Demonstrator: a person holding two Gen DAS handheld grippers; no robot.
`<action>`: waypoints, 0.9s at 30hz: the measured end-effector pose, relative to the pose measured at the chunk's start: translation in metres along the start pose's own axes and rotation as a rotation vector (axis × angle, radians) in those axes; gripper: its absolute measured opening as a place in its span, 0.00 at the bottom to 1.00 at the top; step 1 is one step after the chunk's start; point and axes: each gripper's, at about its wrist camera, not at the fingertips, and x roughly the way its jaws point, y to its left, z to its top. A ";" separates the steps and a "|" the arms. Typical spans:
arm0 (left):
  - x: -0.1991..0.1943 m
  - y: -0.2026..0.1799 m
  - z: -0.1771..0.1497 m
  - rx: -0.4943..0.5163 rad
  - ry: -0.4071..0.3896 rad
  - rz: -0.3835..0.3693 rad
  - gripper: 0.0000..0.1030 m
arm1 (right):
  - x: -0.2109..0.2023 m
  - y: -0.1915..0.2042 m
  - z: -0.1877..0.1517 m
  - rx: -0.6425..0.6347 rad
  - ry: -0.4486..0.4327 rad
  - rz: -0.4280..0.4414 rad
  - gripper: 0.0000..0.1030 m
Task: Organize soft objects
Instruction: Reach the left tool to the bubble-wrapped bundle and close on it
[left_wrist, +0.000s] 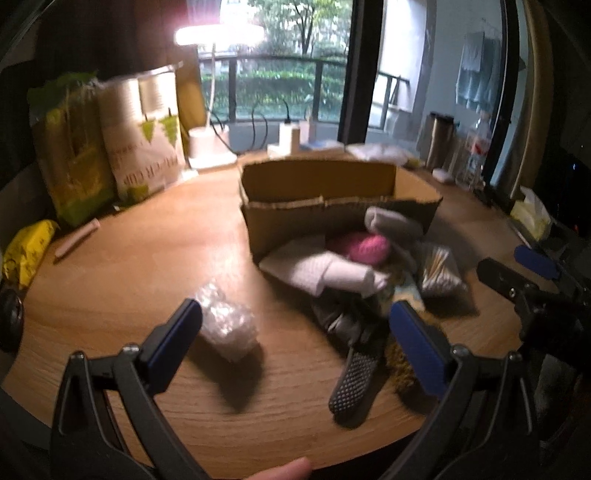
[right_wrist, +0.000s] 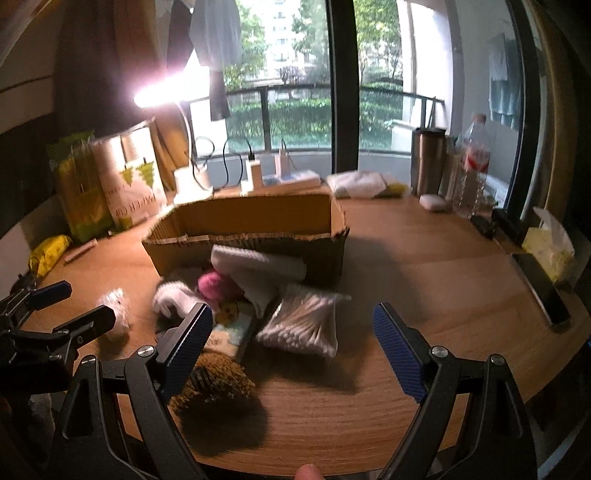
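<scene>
A brown cardboard box (left_wrist: 317, 184) (right_wrist: 255, 218) stands open-topped mid-table. In front of it lies a heap: a white cloth (left_wrist: 314, 271) (right_wrist: 258, 267), a pink ball of yarn (left_wrist: 364, 247) (right_wrist: 212, 284), a bag of cotton swabs (right_wrist: 303, 325) (left_wrist: 439, 271), a dark dotted sock (left_wrist: 354, 384), a green-brown scrubby pad (right_wrist: 218, 380). A crumpled clear plastic wad (left_wrist: 225, 321) (right_wrist: 116, 310) lies apart to the left. My left gripper (left_wrist: 295, 321) is open above the table near the plastic wad and sock. My right gripper (right_wrist: 291, 325) is open near the swab bag, holding nothing.
Green and white paper bags (left_wrist: 110, 147), a lit lamp (left_wrist: 218, 35) and a white roll (left_wrist: 201, 142) stand at the back left. A steel tumbler (right_wrist: 428, 162), a water bottle (right_wrist: 474, 166) and a tissue box (right_wrist: 550, 247) line the right. A yellow packet (left_wrist: 27, 251) lies far left.
</scene>
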 end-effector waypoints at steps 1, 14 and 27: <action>0.004 -0.001 -0.002 0.003 0.011 -0.001 0.99 | 0.004 -0.001 -0.003 -0.001 0.017 0.003 0.88; 0.029 0.017 0.006 0.003 0.062 0.126 0.99 | 0.050 -0.024 -0.003 0.034 0.105 0.002 0.88; 0.070 0.063 0.004 -0.063 0.196 0.216 0.97 | 0.089 -0.033 0.005 0.060 0.179 0.013 0.88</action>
